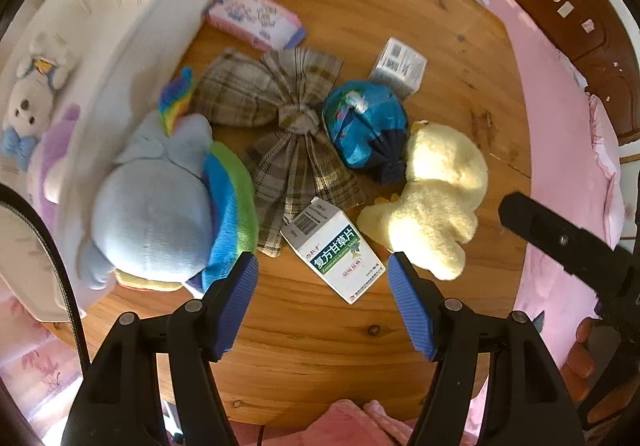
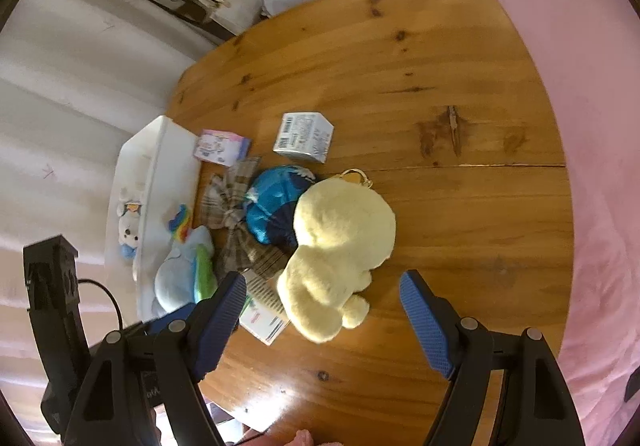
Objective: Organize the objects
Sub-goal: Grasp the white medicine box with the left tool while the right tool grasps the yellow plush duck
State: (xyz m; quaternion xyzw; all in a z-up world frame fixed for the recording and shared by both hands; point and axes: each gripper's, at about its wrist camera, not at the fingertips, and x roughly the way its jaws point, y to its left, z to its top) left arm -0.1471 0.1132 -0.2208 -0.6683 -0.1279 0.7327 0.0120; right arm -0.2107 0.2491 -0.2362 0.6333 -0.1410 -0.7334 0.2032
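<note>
Fingers of the left gripper (image 1: 322,266) stand spread and empty, angled steeply down at a white-and-green cardboard medicine box (image 1: 333,250) lying flat on the knotty wooden table (image 1: 320,346). The right gripper (image 2: 323,288), jaws likewise apart, points down over a fluffy cream plush (image 2: 340,246). A white plastic bin (image 1: 132,25) holds a small bear (image 1: 28,105).

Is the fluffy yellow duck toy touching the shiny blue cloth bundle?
Touching. In the right wrist view the fluffy yellow duck toy overlaps the edge of the shiny blue cloth bundle with no table showing between them.
</note>
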